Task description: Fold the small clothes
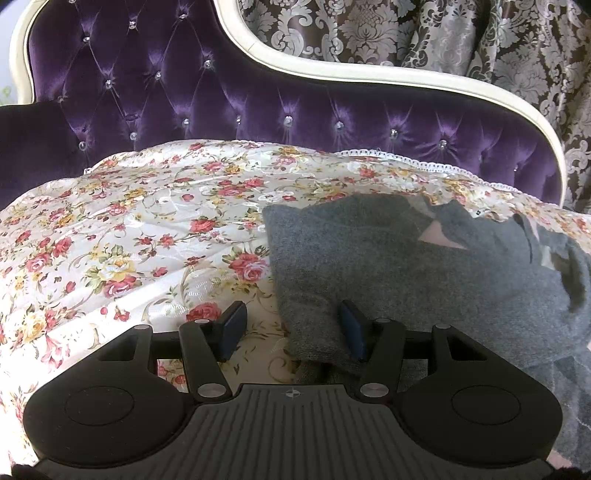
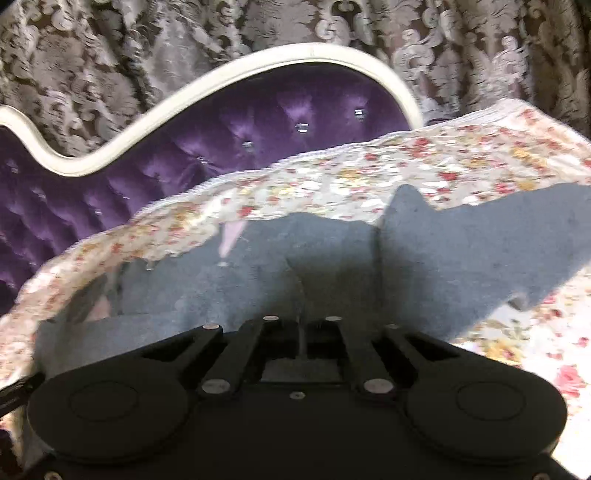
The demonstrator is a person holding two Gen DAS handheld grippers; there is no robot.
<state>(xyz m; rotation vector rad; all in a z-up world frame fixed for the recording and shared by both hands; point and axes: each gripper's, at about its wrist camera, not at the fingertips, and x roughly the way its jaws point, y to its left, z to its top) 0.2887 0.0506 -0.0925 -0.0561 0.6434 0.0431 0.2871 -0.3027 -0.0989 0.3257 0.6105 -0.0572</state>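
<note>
A grey knitted garment (image 1: 406,258) lies partly folded on the floral bedspread (image 1: 129,240), with a pink patch showing near its top. My left gripper (image 1: 291,328) is open, its jaws wide apart, with the garment's near left corner lying between the blue pads (image 1: 352,328). In the blurred right wrist view my right gripper (image 2: 302,332) is shut on the grey garment (image 2: 443,258); a pinched fold rises between the closed fingers and the cloth spreads away to both sides.
A purple tufted headboard (image 1: 221,103) with a cream frame stands behind the bed. Patterned damask curtains (image 1: 461,33) hang behind it. The bedspread stretches bare to the left of the garment.
</note>
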